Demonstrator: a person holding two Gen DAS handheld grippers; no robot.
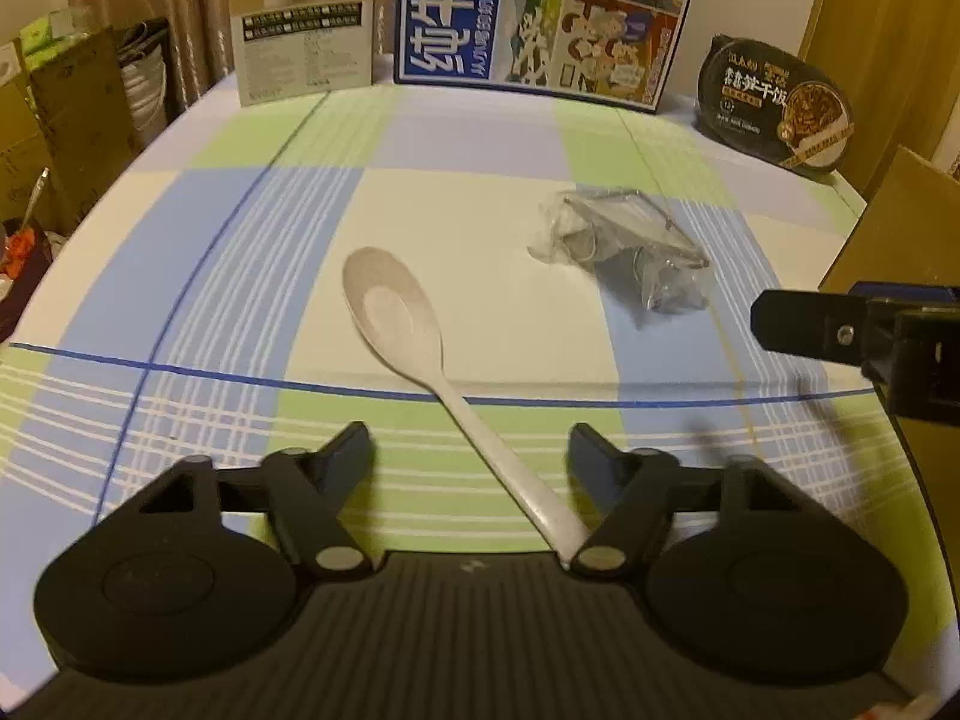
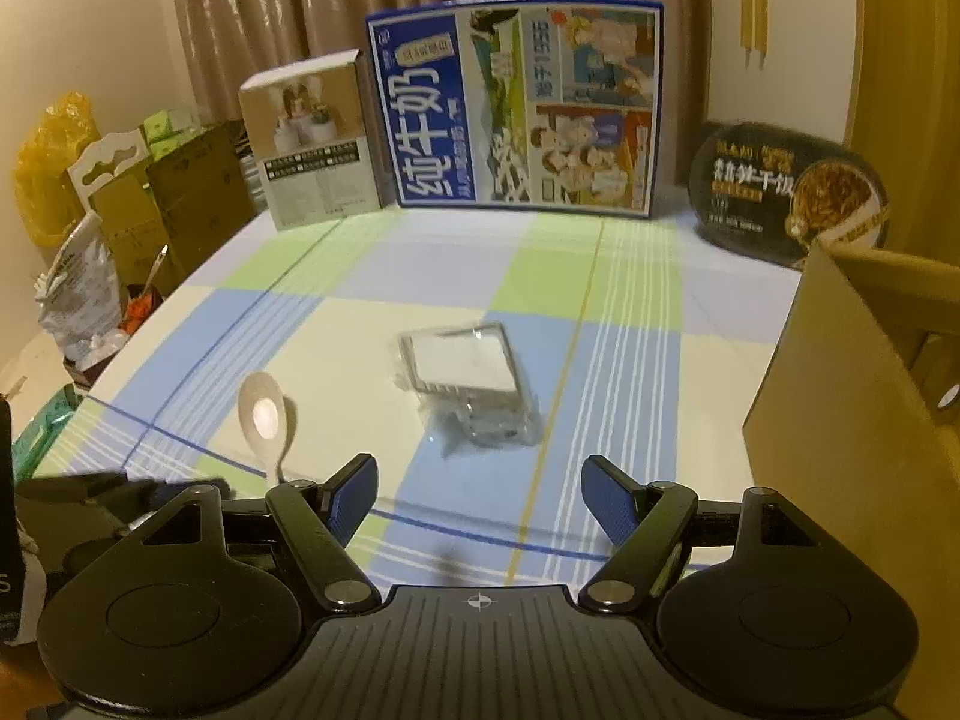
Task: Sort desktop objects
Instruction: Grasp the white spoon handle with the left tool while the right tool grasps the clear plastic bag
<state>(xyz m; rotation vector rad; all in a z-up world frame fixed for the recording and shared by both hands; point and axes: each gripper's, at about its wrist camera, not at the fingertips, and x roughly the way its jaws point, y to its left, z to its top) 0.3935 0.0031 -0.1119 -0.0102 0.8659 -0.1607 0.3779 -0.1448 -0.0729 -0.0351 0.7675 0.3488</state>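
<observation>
My left wrist camera looks forward and down along my left gripper (image 1: 470,459), low over the checked tablecloth (image 1: 480,138). My right wrist camera sits a little farther back, aimed the same way past my right gripper (image 2: 480,501). Both share the spoon (image 1: 393,312), the plastic-wrapped packet (image 2: 474,387) and the blue milk carton (image 2: 516,108) ahead.

Warm, dim indoor light tints both views yellow, and fisheye bending curves the bench (image 1: 480,138) edges with dark corners. A bright glare spot sits in the spoon (image 2: 264,417) bowl. The plastic-wrapped packet (image 2: 474,384) looks soft, perhaps from motion blur.
</observation>
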